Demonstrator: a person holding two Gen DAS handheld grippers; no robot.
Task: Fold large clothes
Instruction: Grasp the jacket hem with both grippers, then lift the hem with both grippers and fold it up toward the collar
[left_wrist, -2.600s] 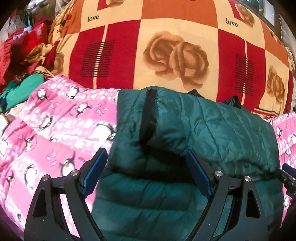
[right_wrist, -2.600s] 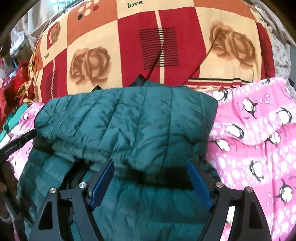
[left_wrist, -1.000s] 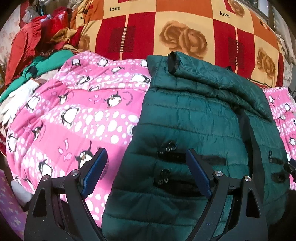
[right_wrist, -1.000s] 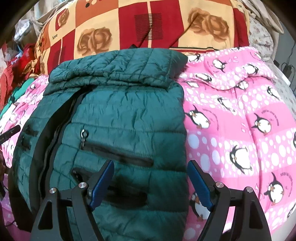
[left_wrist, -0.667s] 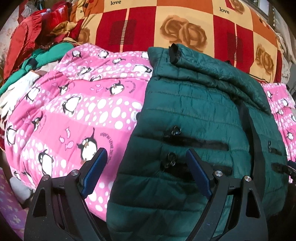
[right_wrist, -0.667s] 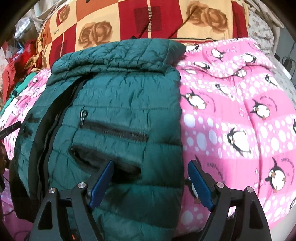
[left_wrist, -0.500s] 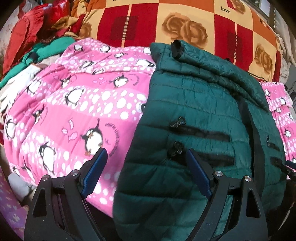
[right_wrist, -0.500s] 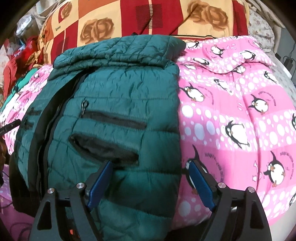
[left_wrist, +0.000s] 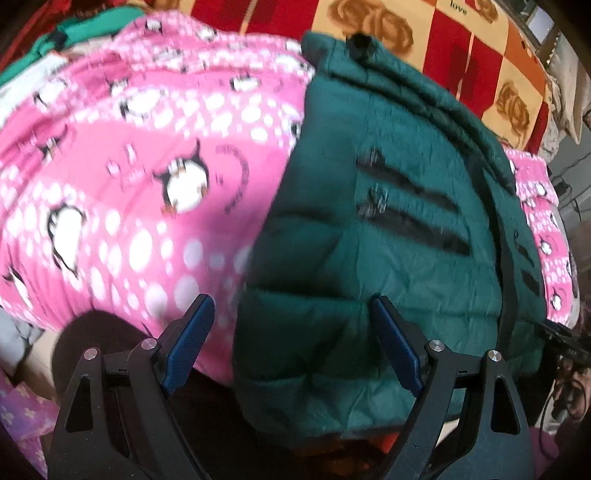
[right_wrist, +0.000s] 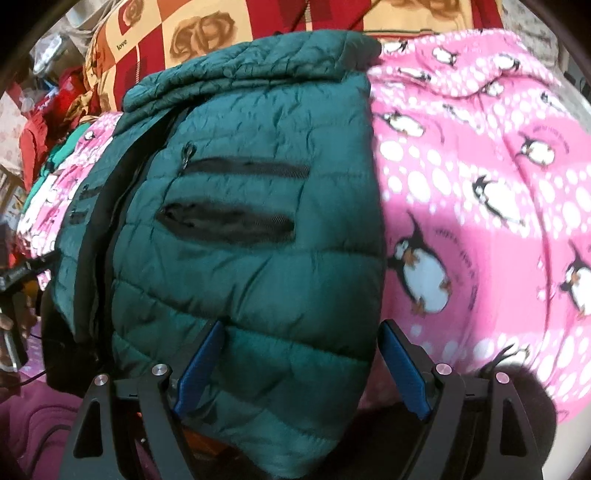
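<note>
On the bed, spread over a pink penguin blanket (left_wrist: 140, 177), lies a dark green quilted puffer jacket (left_wrist: 388, 236), front up w/ its hem hanging over the near edge. Jacket's top part is folded down across the far end, up against a red-and-orange checked blanket w/ brown roses (right_wrist: 192, 33) behind it. Two black zip pockets sit one above the other on each front panel; on the panel seen from the right wrist the nearer pocket (right_wrist: 225, 221) gapes open, the farther one is zipped. Black front placket runs lengthwise down the middle of the jacket. Left tongs (left_wrist: 291, 343) stand wide, blue pads apart, nothing pinched; jacket's left hem corner sits below and between them, but whether a pad touches fabric can't be told, pic is blurred. Right tongs (right_wrist: 301, 365) also wide, empty, hanging over the jacket's right hem corner, right pad about level w/ the jacket's side edge where it meets the pink blanket. Right-wrist view shows the other tool's black tip at far left beside the jacket. Red and green clothes (right_wrist: 48, 122) are heaped at the far left of the bed.
</note>
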